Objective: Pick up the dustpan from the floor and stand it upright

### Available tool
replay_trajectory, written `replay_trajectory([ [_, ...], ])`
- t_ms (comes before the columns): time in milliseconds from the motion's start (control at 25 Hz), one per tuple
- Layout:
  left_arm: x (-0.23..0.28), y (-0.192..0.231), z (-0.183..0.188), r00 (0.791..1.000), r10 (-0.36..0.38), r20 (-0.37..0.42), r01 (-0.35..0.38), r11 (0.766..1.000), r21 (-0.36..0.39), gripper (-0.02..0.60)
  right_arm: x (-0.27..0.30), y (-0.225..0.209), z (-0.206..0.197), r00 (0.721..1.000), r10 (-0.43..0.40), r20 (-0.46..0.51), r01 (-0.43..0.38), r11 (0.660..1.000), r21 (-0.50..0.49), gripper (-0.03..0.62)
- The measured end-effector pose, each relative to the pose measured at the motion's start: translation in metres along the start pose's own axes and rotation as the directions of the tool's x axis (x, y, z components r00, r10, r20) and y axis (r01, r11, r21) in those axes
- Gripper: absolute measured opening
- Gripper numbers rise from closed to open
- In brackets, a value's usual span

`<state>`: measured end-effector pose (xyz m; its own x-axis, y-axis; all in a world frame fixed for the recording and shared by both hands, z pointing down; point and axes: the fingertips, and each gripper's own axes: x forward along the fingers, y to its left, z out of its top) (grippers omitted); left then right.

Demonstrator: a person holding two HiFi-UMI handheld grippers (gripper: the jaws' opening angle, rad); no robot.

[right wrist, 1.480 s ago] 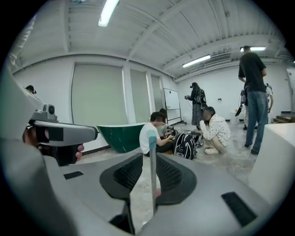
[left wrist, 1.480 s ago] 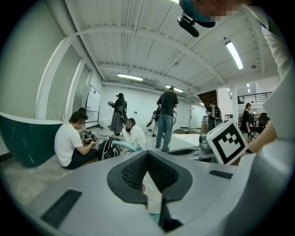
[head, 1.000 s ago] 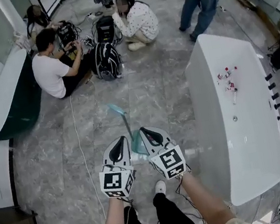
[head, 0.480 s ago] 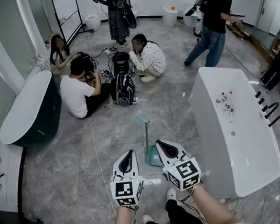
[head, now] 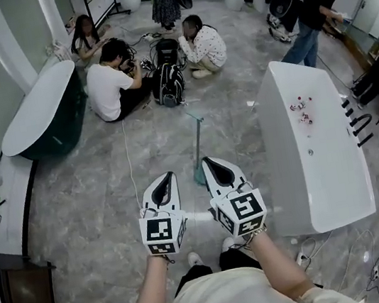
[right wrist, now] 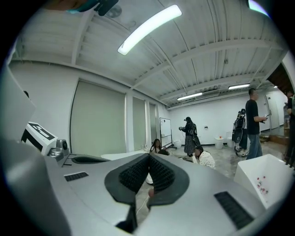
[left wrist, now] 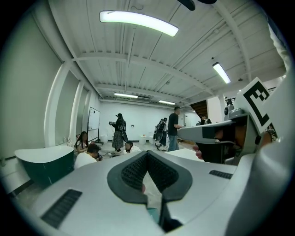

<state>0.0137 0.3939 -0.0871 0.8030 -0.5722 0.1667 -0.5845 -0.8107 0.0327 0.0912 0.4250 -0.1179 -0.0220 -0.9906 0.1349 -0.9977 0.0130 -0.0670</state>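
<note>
The teal dustpan (head: 199, 174) stands on the grey marble floor, its thin handle (head: 197, 138) rising nearly straight up. In the head view it shows between the tips of my two grippers, far below them on the floor and not touching either. My left gripper (head: 168, 177) is raised with its dark pads closed tip to tip (left wrist: 147, 154) and nothing clamped; a sliver of teal (left wrist: 153, 215) shows low through the gap behind them. My right gripper (head: 207, 160) is held level beside it, and its pads also meet at the tips (right wrist: 149, 156) with nothing held.
A long white bathtub (head: 312, 155) lies close on the right. A dark green tub (head: 39, 115) lies at the left wall. Several people (head: 117, 87) sit around a black backpack (head: 167, 82) ahead, another walks at far right (head: 310, 12). A thin cable (head: 130, 164) runs across the floor.
Both grippers have risen well off the floor, side by side and shut. The dustpan's handle, which leaned up and left, now stands near upright, and the pan is left alone on the floor.
</note>
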Motion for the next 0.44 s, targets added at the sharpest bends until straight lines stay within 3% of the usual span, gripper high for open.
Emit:
replay_trajectory([
  [240, 0.036, -0.038, 0.003, 0.999, 0.028, -0.021, -0.029, 0.999, -0.035, 0.008, -0.015, -0.05, -0.002, 1.0, -0.006, -0.015, 0.005, 1.0, -0.022, 0.017],
  [440, 0.075, -0.089, 0.026, 0.998, 0.037, 0.045, -0.034, 0.997, -0.075, 0.008, -0.047, -0.109, 0.012, 1.0, -0.028, -0.003, 0.028, 0.999, -0.034, 0.017],
])
